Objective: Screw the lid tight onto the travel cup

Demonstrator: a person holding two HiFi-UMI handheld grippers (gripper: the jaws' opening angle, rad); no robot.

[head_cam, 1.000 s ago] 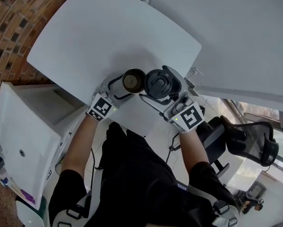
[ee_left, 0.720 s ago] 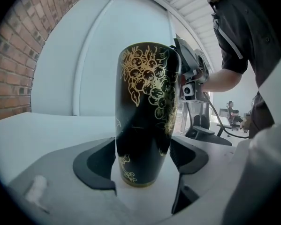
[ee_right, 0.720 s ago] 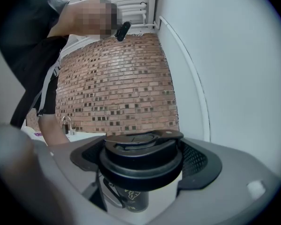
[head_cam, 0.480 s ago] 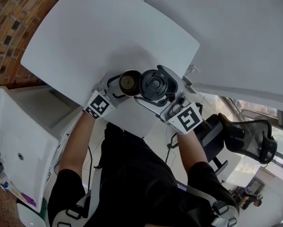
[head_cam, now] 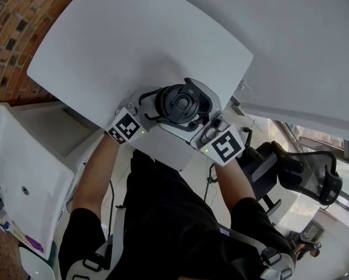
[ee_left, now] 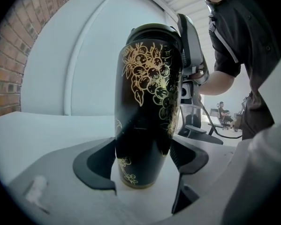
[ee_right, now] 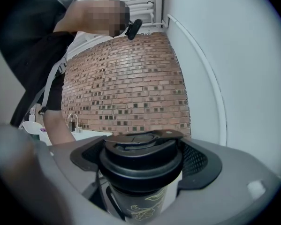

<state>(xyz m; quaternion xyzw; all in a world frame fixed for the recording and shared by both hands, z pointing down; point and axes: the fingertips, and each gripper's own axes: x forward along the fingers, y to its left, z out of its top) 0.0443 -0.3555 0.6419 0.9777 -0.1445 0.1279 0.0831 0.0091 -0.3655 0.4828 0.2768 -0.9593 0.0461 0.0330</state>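
Now the left tool [ee_left: 142,159] is clamped on the lower body of the black cup [ee_left: 147,97] with the gold fruit-and-leaf pattern, pressing it from both sides, and the cup stands upright. The right tool [ee_right: 143,161] holds the black lid [ee_right: 140,171] by its rim, with its jaws spread wide around it, and the lid sits level on top of the cup's mouth. In the head view both tools meet over the near edge of the white desk [head_cam: 133,39], with the lid hiding the cup from above.
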